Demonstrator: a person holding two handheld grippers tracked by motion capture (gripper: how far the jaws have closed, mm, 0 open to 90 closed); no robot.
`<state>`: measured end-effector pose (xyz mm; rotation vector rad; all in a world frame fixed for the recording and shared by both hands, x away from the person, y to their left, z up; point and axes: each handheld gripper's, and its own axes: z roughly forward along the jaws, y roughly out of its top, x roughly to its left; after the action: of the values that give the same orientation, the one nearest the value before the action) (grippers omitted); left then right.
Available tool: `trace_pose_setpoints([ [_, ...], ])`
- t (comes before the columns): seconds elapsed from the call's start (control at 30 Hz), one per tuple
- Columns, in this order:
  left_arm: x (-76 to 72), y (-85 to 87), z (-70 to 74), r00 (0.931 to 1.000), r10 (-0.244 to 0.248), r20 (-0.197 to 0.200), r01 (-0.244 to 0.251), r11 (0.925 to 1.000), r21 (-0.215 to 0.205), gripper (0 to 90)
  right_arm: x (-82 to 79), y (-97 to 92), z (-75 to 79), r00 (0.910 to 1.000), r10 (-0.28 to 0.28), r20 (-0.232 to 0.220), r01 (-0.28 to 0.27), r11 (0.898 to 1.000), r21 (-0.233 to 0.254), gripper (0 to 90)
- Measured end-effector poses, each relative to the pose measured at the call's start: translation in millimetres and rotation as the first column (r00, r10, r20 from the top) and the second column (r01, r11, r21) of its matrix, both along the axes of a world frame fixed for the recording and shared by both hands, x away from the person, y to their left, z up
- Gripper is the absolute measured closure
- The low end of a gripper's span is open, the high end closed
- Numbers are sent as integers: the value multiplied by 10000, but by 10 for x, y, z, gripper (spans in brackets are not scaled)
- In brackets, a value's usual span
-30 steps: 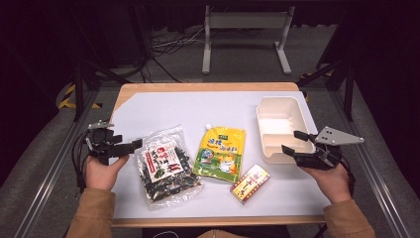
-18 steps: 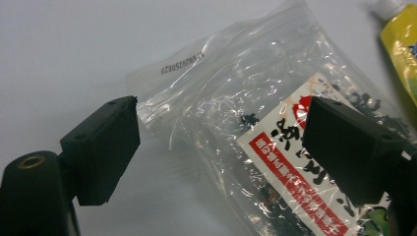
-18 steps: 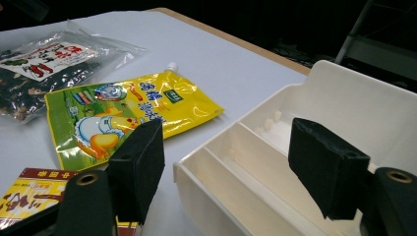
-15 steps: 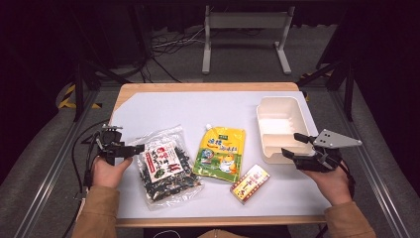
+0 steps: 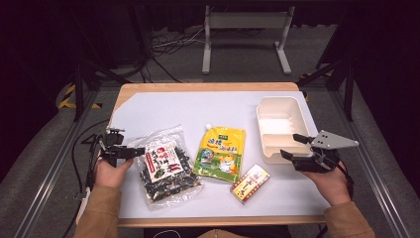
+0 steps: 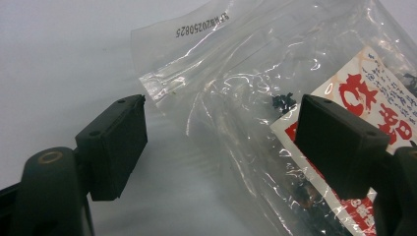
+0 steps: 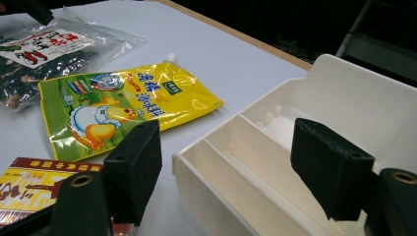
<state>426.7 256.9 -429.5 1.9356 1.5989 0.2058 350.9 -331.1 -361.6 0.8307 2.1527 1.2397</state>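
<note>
Closing in at the lower left, the left tongs (image 5: 141, 150) have just narrowed, open astride the clear seaweed bag (image 5: 166, 168) on the surface (image 5: 163, 106), likely about to pinch its edge. Right tongs (image 5: 296, 146) gape around the white tray's (image 5: 278, 106) corner.

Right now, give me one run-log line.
left gripper: open, closing around clear snack bag edge | right gripper: open at white tray corner

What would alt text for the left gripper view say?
Two black open jaws of the left gripper straddle the edge of a clear plastic bag with a red-and-white label, lying on a white table.
</note>
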Motion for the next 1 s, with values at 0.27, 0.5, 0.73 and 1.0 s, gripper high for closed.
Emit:
trace_pose_setpoints([
  [0.27,11,-34,-42,9995,-123,-307,124,9999,28,227,4,6,-12,10000,3,10,-3,10000,-85,273],
  [0.5,-11,-72,-51,9995,-202,-258,210,9994,284,318,-9,-34,6,9997,-133,181,135,9998,-109,272],
  [0.73,-65,-154,-62,9993,-380,29,376,9965,747,472,-24,-65,29,9987,-289,426,295,9995,-136,270],
  [1.0,-82,-163,-69,9996,-232,147,222,9976,654,603,-21,-70,24,9987,-307,396,313,9994,-136,269],
])
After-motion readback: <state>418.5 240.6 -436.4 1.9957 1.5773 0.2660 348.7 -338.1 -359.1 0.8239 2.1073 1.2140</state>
